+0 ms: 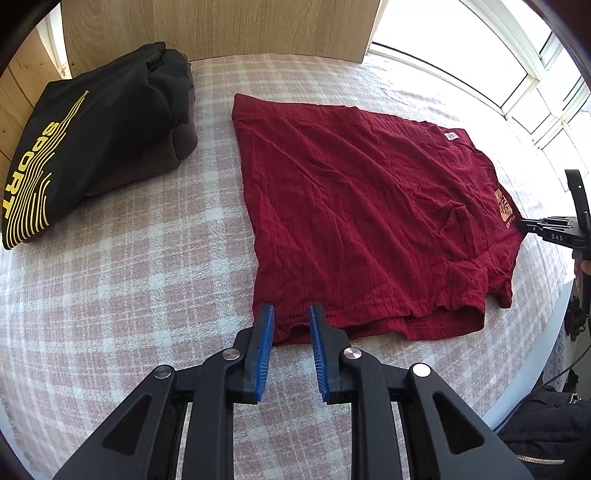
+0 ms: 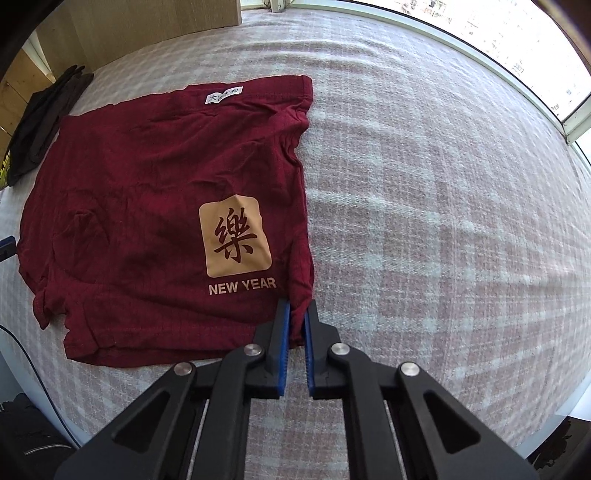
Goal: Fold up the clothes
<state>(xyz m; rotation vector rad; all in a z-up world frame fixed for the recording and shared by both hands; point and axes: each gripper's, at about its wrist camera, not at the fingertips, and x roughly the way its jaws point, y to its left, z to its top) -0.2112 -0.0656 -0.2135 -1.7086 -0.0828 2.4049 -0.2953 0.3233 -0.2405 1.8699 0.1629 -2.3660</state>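
Left gripper [image 1: 291, 317], black frame with two blue-padded fingers, is sitting with jaws parted to a moderate gap at the near hem corner of the one dark red ribbed knit garment [image 1: 354, 206]; the hem edge is lying between the pads, and they are not pressing on it. Right gripper [image 2: 297, 314], same build, is pinching a bunched corner of that red garment between nearly closed jaws, just below the tan square print [image 2: 235, 240] with one dark character and the words NEW YEAR under it. The garment is lying spread flat, creased, on the pink-and-white plaid woven cover [image 1: 122, 280] of the bed surface, one white label [image 1: 450, 136] showing near its far edge. One stack of folded dark clothes [image 1: 99, 147] is resting well apart to the left; the top piece is black with yellow SPORT lettering and line graphics, a brownish piece under it. A light wood panel [image 1: 221, 26] is standing behind the stack. Bright windows [image 1: 480, 48] are running along the right side.
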